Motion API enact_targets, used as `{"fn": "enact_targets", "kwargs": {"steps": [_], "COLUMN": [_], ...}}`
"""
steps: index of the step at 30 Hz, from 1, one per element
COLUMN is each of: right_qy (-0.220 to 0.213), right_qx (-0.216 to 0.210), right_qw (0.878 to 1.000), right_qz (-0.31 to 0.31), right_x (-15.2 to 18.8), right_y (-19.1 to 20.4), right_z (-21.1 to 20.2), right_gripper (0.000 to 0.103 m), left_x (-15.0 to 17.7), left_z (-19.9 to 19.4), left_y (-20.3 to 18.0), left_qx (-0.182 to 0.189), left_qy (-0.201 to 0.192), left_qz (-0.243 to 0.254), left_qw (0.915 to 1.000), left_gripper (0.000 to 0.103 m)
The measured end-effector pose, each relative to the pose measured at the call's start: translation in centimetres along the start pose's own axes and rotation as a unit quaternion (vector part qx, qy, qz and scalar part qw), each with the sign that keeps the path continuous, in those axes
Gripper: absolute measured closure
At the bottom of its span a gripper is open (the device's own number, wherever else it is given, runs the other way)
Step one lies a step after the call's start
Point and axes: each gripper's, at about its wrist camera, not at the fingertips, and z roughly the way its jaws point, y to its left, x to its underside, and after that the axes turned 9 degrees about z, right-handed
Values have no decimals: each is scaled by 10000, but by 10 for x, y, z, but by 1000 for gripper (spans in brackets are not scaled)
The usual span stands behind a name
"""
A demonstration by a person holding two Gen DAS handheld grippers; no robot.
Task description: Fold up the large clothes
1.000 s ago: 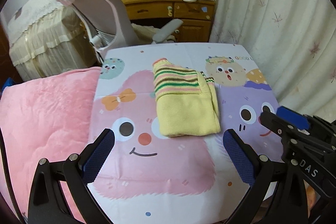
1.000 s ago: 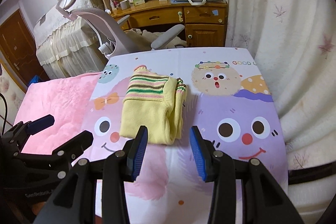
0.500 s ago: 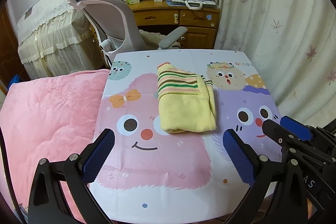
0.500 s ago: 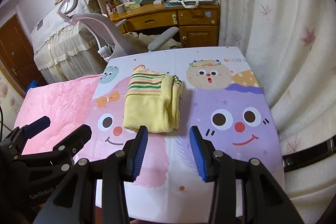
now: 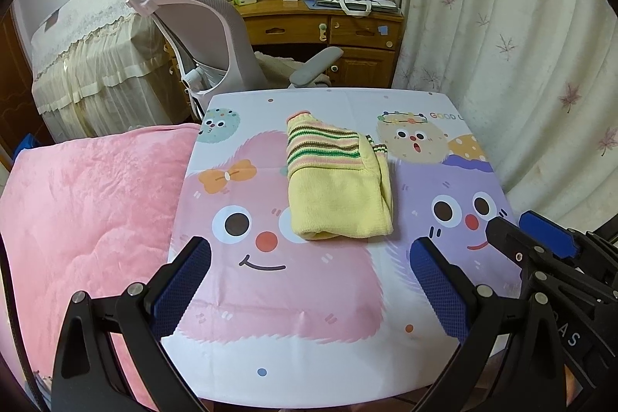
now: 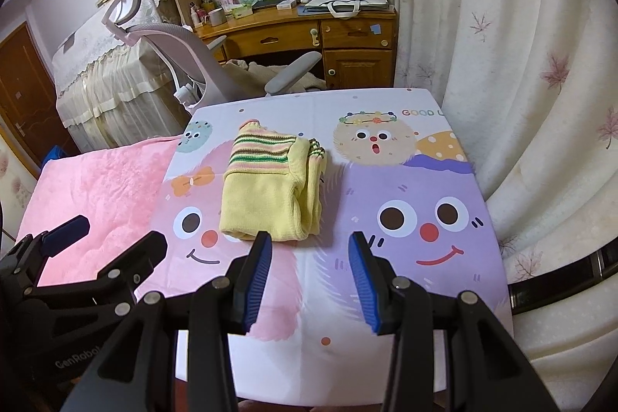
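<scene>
Judging by the frames, you'd pretty much finished the fold. The yellow knit sweater [image 5: 338,192] lay as a compact rectangle near the middle of the bench [image 5: 293,346], on the cartoon-print cover, striped part toward the far edge, plain yellow toward you. Edges looked mostly squared; on the right side the layers [image 6: 311,188] bunched a bit and a striped cuff [image 6: 316,147] poked out, so maybe a quick tidy was left, nothing more. Your left gripper [image 5: 309,280] stood wide open w/ nothing between the pads, hovering on the near side of the sweater, not touching it. Your right gripper [image 6: 309,277] was also open and empty, just short of the sweater's near edge. No other garment showed on the bench; a pink blanket [image 5: 89,211] lay beside it.
</scene>
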Motion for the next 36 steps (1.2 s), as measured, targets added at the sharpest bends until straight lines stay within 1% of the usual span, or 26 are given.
{"fn": "enact_targets", "kwargs": {"steps": [15,36], "right_qy": [34,58], "right_qx": [9,16], "right_qw": [10000,10000], "right_qz": [-6,-4], "right_x": [2,1], "right_y": [-6,-4], "right_z": [2,2], "right_gripper": [61,61], "left_x": [0,0], "left_z": [6,13], "left_y": [5,10], "left_qx": [52,102], "left_qy": [93,165], "left_qz": [-22,-46], "left_qw": [9999,9998], "left_gripper": [1,1]}}
